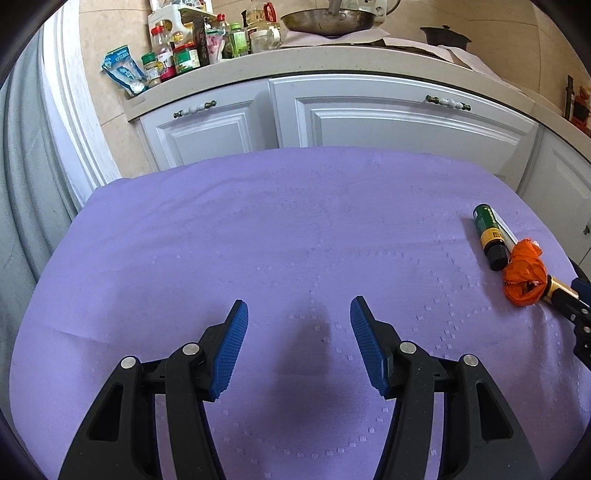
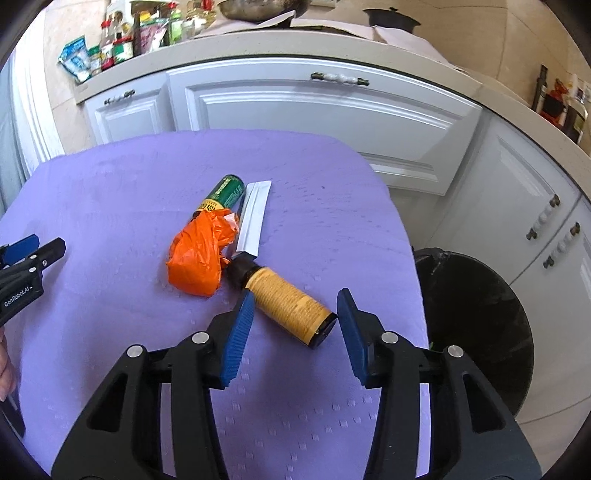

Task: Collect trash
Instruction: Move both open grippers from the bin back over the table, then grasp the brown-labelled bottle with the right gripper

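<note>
On the purple tablecloth (image 2: 110, 192) lie a crumpled orange plastic bag (image 2: 197, 254), a green bottle (image 2: 223, 192), a white folded paper strip (image 2: 253, 218) and a yellow-labelled bottle (image 2: 291, 302) on its side. My right gripper (image 2: 295, 314) is open, its blue pads on either side of the yellow bottle's base end, not touching it. My left gripper (image 1: 299, 317) is open and empty over bare cloth; it also shows in the right wrist view (image 2: 37, 247). In the left wrist view the green bottle (image 1: 487, 230) and orange bag (image 1: 524, 273) lie far right.
A black trash bin (image 2: 476, 317) stands on the floor right of the table. White cabinets (image 1: 369, 118) and a counter with jars and bottles (image 1: 184, 51) are behind. A wok (image 1: 328, 20) sits on the counter.
</note>
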{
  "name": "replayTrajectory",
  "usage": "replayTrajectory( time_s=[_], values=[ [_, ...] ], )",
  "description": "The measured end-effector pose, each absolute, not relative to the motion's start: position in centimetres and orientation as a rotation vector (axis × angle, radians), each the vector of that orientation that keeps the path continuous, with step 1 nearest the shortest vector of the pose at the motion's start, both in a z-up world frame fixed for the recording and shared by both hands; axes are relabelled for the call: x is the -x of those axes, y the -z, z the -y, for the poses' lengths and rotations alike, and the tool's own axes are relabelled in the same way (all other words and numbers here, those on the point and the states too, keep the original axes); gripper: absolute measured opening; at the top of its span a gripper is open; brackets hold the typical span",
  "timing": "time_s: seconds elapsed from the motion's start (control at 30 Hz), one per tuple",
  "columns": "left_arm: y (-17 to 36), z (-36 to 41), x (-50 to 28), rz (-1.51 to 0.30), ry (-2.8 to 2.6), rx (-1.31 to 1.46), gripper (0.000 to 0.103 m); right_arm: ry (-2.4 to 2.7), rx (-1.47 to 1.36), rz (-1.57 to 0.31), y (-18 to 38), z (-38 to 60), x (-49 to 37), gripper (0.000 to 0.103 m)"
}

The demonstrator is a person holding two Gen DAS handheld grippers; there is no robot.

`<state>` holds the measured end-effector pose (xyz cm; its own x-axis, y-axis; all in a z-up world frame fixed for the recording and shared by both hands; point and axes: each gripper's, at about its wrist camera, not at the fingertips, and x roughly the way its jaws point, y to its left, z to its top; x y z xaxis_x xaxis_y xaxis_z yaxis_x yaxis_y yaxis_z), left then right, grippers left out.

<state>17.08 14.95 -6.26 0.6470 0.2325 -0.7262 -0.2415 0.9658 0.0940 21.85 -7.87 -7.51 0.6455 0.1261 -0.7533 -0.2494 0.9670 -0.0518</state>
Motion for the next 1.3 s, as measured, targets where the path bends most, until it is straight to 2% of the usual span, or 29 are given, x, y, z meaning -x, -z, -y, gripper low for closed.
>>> replayTrajectory(
  time_s=[0.27,0.37,0.47,0.57,0.63,0.73,1.3],
  values=[
    [6.6,-14.7,-17.2,-0.831,-0.259,0.014,0.057,-0.250,0.193,-0.882,8.0,7.2,-22.0,0.041],
    [6.7,-14.7,-17.3,-0.835,-0.256,0.015,0.057,-0.255,0.206,-0.874,7.9,7.0,-22.3,0.046],
    [6.7,-14.7,-17.3,-0.835,-0.253,0.017,0.057,-0.269,0.212,-0.873,8.0,6.7,-22.8,0.046],
    [6.7,-14.5,-17.2,-0.836,-0.249,0.015,0.057,-0.269,0.223,-0.875,8.2,6.5,-22.8,0.043],
    [6.8,-14.4,-17.2,-0.838,-0.246,0.015,0.058,-0.276,0.231,-0.876,8.3,6.4,-22.6,0.034],
    [6.8,-14.1,-17.2,-0.840,-0.239,0.012,0.058,-0.284,0.233,-0.876,8.3,6.4,-22.0,0.027],
    [6.9,-13.2,-17.2,-0.842,-0.225,-0.006,0.058,-0.258,0.161,-0.862,7.7,7.6,-20.4,0.024]
  ],
)
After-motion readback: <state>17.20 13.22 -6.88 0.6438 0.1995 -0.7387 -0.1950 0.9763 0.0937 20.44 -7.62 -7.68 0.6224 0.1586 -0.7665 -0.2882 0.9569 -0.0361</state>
